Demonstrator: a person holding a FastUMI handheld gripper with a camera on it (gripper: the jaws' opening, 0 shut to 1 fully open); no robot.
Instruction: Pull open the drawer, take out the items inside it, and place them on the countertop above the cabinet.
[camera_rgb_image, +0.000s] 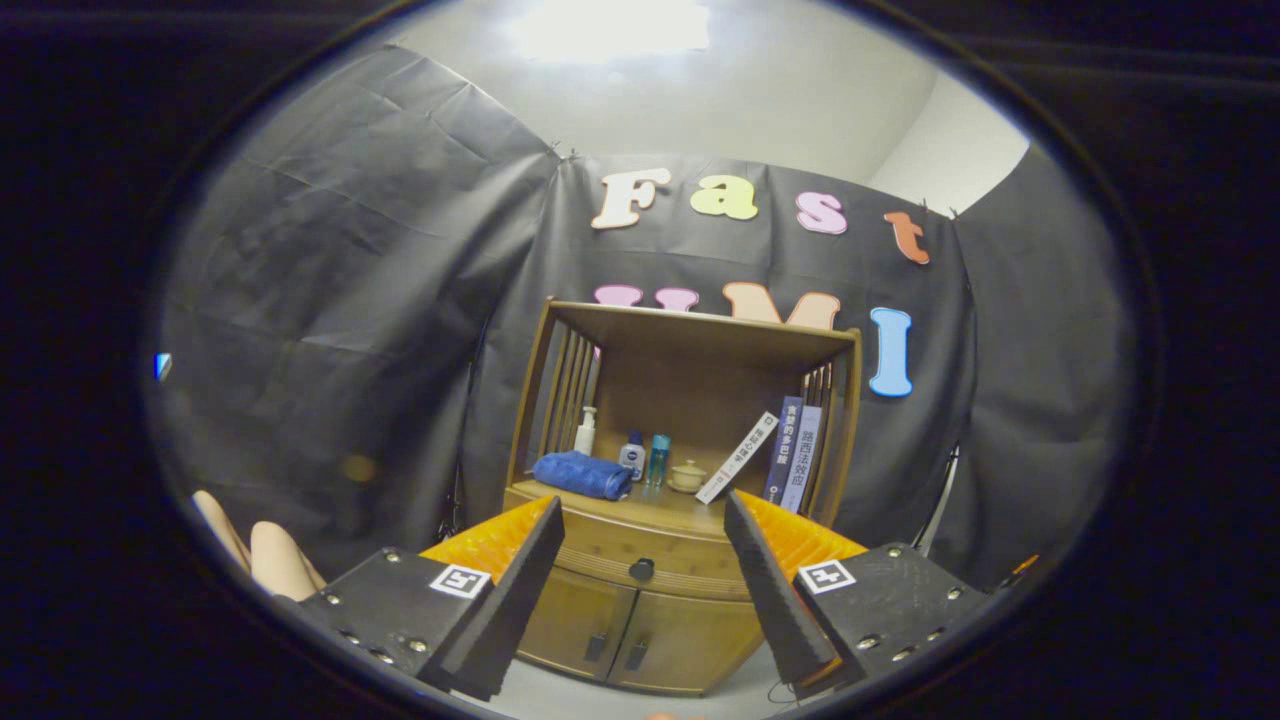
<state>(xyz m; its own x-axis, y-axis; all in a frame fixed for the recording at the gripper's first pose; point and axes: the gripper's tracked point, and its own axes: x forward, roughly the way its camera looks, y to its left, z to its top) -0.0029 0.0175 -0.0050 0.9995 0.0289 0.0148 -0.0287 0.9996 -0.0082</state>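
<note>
Looks like a staged home corner sitting inside a recording booth; black cloth (330, 300) is hanging all around as walls; a wooden cabinet (660, 560) is holding toiletries (632, 455), a towel (582, 473), books (795, 450).

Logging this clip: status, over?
Gripper open, short of the cabinet. Drawer shut, knob showing between the fingers. Countertop holds towel, bottles, books.

You face black cloth walls (340, 300), creased and pinned at the seams, hung around the booth. Above them you see a pale ceiling (760, 110) with a bright light (610, 25) glaring overhead. A pale floor (590, 698) shows at the bottom.
</note>
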